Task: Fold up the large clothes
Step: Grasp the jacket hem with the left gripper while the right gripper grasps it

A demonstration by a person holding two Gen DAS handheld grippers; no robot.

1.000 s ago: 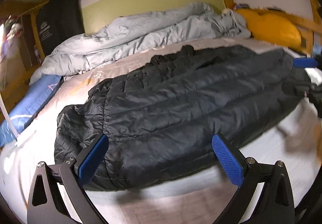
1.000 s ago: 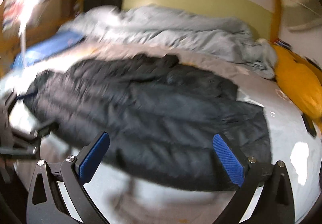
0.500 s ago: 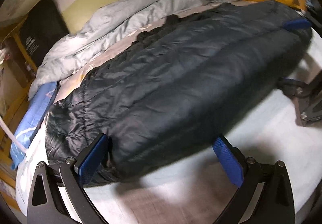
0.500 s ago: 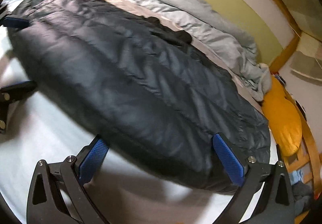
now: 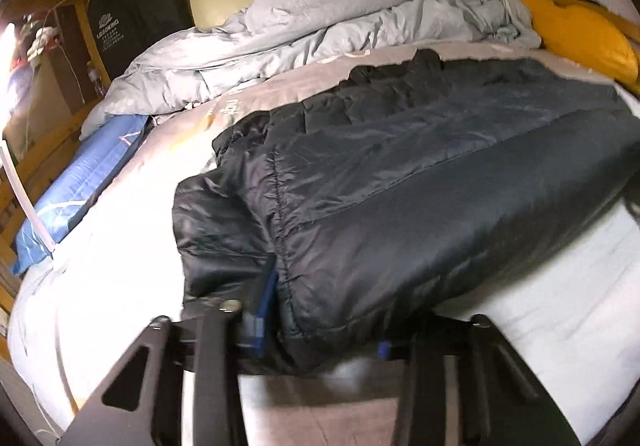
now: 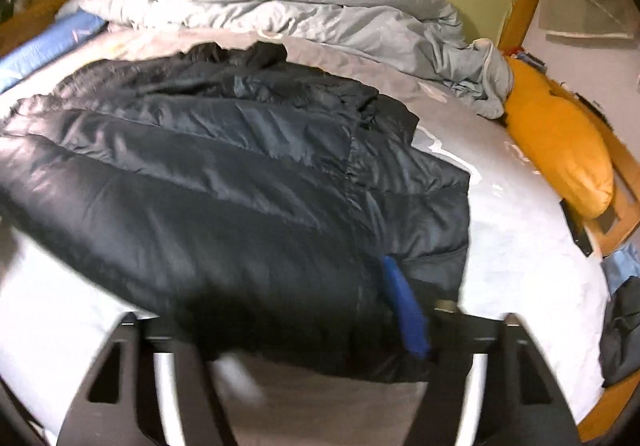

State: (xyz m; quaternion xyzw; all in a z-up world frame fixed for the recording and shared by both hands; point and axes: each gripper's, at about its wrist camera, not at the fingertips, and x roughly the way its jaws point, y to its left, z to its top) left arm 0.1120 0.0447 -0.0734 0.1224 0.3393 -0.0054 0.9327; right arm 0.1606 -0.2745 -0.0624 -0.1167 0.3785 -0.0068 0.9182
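Jacket [image 5: 400, 173] here, big black puffer type, shiny quilted shell with stitched channels running across, kinda wrinkly at the collar end. Spread flat across the white bedsheet [image 5: 120, 246], long side facing both cameras, collar bunched toward the far side near the rumpled grey duvet [image 5: 320, 33]. Yellow pillow [image 5: 580, 33] off at the right end of the bed, blue pillow [image 5: 80, 181] at the left end.

Left gripper [image 5: 320, 326] right at the near hem, by the left corner. Jaws just been closing, with the hem fabric bulging between the blue pads [image 5: 266, 298]. Looks clamped on the jacket edge, the right-side pad mostly buried under cloth.

Right gripper [image 6: 288, 326] same deal at the near hem toward the right corner. Jaws also just been closing, a thick fold of hem stuffed between them, one blue pad visible against the fabric, other one hidden under it. Pretty blurry down there, but reads as pinching the jacket.
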